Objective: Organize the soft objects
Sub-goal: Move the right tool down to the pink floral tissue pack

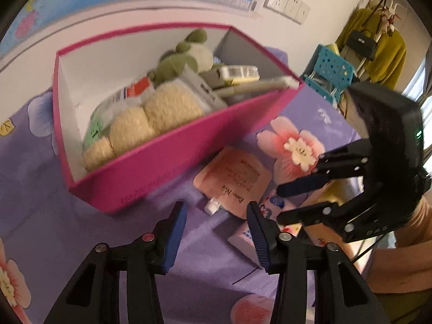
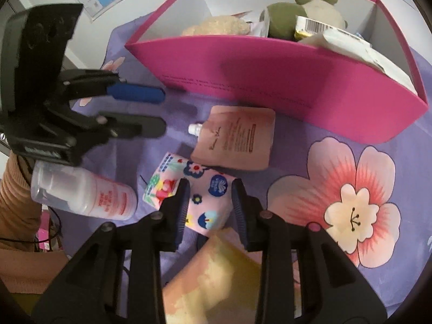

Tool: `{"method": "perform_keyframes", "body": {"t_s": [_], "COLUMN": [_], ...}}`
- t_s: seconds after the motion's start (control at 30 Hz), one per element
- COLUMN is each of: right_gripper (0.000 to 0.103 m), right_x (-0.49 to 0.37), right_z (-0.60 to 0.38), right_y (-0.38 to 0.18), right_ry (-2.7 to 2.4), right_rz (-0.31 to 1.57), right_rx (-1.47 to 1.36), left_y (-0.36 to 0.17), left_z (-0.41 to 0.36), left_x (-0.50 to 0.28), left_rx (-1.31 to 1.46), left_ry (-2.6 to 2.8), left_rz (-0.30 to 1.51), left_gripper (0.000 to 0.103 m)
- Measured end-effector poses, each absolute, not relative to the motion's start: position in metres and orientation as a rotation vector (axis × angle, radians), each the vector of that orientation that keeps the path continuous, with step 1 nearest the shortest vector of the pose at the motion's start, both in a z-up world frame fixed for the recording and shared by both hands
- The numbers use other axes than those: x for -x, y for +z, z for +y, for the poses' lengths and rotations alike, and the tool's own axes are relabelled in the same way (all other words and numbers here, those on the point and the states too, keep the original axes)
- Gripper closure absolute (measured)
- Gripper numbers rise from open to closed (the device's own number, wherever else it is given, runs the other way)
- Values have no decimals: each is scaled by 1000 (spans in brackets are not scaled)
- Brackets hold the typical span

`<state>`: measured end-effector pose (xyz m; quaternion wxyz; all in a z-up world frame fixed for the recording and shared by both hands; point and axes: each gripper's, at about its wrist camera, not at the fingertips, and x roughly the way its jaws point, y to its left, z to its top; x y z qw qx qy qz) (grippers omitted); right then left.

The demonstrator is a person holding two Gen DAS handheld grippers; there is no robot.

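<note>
Right gripper (image 2: 209, 202) fingers stand apart astride a flowered packet (image 2: 189, 189), low centre of frame, pads not visibly pressing. Left gripper (image 2: 162, 110) fingers also apart, empty, beside a pink pouch (image 2: 235, 137) below the pink box (image 2: 270, 81).

Box (image 2: 270, 81) sits on the cloth-covered bench (image 2: 378, 256), at its far side. In the box: two plush toys (image 1: 151, 118) (image 2: 302, 13), with packets and cartons (image 1: 237, 73) heaped at one end. Before the box's near wall lies a spouted pouch (image 2: 235, 137), flat. Nearer than the pouch, touching its edge, a tissue pack (image 2: 194, 191). Left of that pack (seen from the right wrist) a bottle (image 2: 89, 194) on its side. Nearest of all, a soft pad (image 2: 216, 278) overlaps the pack's near end.
</note>
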<state>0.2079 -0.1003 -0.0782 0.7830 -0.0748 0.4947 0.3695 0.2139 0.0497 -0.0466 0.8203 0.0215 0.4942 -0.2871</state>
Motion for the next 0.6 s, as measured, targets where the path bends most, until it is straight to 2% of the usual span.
{"method": "perform_keyframes", "body": {"t_s": [0.27, 0.6], "right_gripper": [69, 67], "right_x": [-216, -206], "right_z": [-95, -111], "right_y": [-76, -63], "right_ry": [776, 786], "right_rz": [1048, 1061], "right_rx": [112, 158], "left_y": [-55, -40], "left_z": [55, 64], "left_x": [-217, -211], "left_rx": [-18, -1], "left_ry": [-651, -581], "left_rz": [1087, 1035], "left_gripper": [59, 59]}}
